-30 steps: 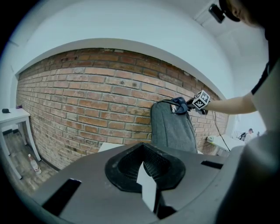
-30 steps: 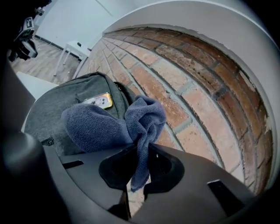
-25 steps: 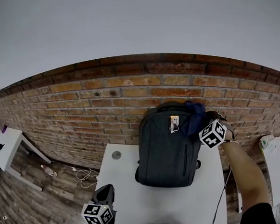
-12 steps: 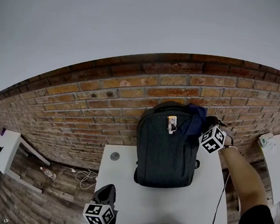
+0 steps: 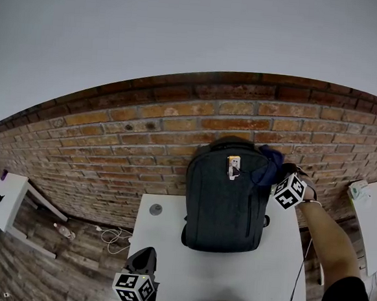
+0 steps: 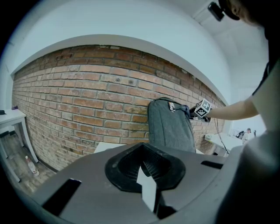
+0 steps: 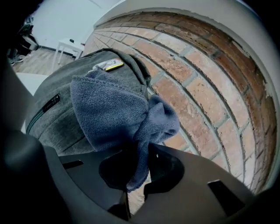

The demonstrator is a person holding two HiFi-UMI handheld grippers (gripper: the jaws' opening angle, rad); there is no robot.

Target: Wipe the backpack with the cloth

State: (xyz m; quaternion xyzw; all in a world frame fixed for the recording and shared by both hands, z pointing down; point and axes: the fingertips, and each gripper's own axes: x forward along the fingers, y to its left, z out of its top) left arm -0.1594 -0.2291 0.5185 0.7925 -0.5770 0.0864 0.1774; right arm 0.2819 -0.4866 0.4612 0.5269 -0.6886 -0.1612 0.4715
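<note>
The backpack (image 5: 226, 195) stands upright at the far edge of the white tabletop (image 5: 161, 255), with its back to the brick wall (image 5: 143, 143). The right tool (image 7: 135, 162) is clamped on the blue cloth (image 7: 113, 116). The cloth lies against the backpack's upper right side, near the top. The left tool (image 6: 146, 177) is held at the tabletop's near left corner, well apart from the backpack. Its jaws are together with nothing between them.
</note>
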